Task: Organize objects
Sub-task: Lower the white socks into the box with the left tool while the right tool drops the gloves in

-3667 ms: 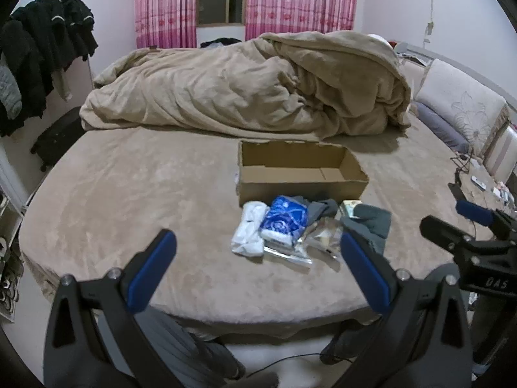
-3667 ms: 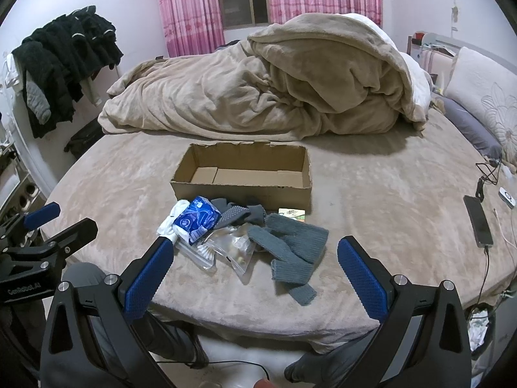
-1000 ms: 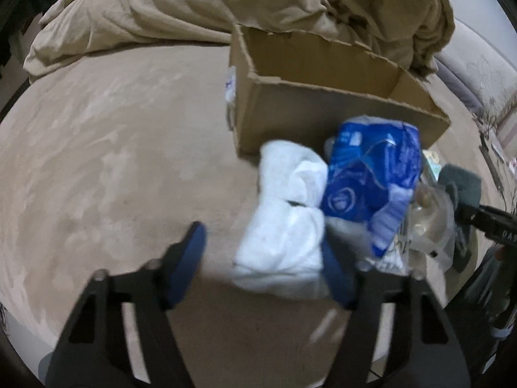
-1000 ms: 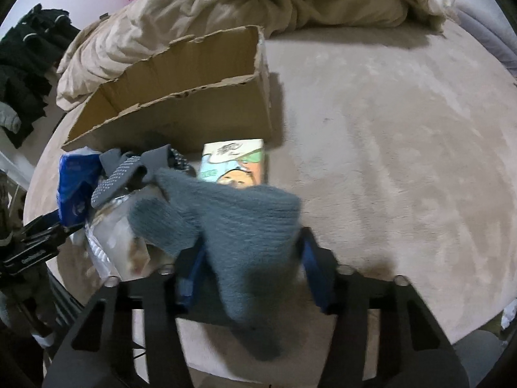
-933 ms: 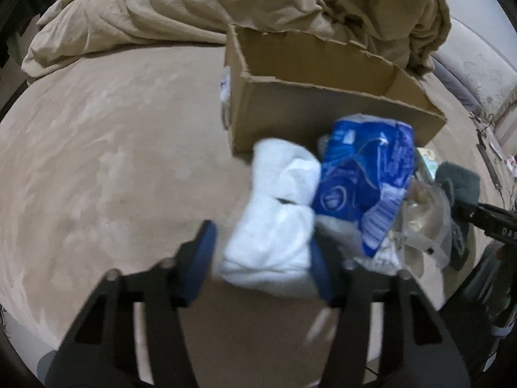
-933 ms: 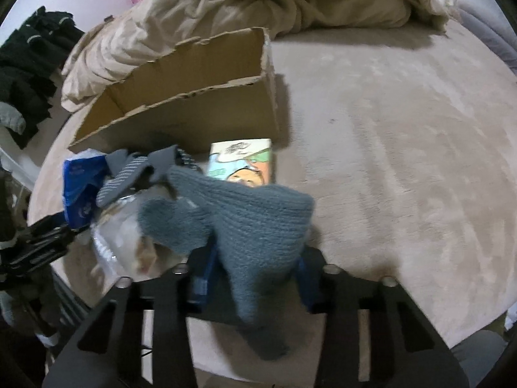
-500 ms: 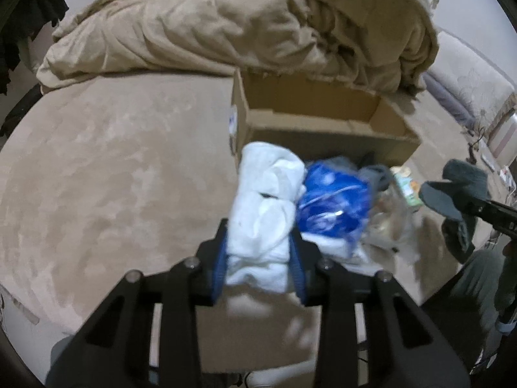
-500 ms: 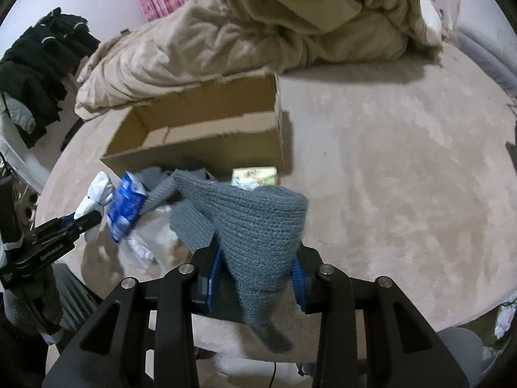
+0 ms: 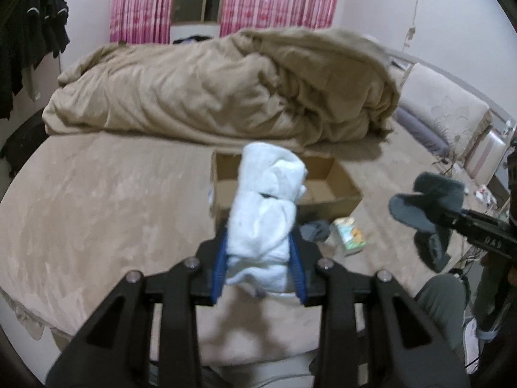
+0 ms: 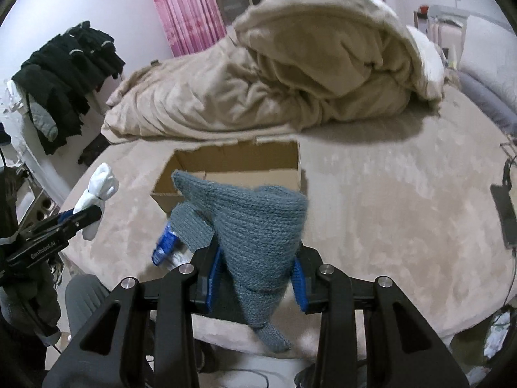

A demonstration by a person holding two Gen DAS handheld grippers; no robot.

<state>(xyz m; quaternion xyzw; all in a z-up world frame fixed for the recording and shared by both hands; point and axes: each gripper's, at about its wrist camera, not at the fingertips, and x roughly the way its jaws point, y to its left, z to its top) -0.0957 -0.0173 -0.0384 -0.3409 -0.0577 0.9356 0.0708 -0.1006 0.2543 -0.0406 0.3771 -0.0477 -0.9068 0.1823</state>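
Observation:
My left gripper (image 9: pixel 258 266) is shut on a white rolled towel (image 9: pixel 265 213) and holds it up above the bed, in front of the open cardboard box (image 9: pixel 339 200). My right gripper (image 10: pixel 255 278) is shut on a grey knitted garment (image 10: pixel 255 223) that hangs from the jaws, also lifted before the box (image 10: pixel 232 168). The left gripper with the towel (image 10: pixel 97 190) shows at the left of the right wrist view. The garment (image 9: pixel 426 207) shows at the right of the left wrist view. A blue packet (image 10: pixel 164 242), a small green packet (image 9: pixel 349 236) and a grey sock (image 9: pixel 315 229) lie on the bed by the box.
A rumpled beige duvet (image 9: pixel 226 87) fills the back of the round bed (image 9: pixel 97 200). A phone on a cable (image 10: pixel 504 213) lies at the right edge. Dark clothes (image 10: pixel 64 74) hang at the left. Pillows (image 9: pixel 446 110) stand at the right.
Both grippers have risen and drawn back from the pile, lifting the white towel and the grey garment clear of the bed. The box now sits further off in both views.

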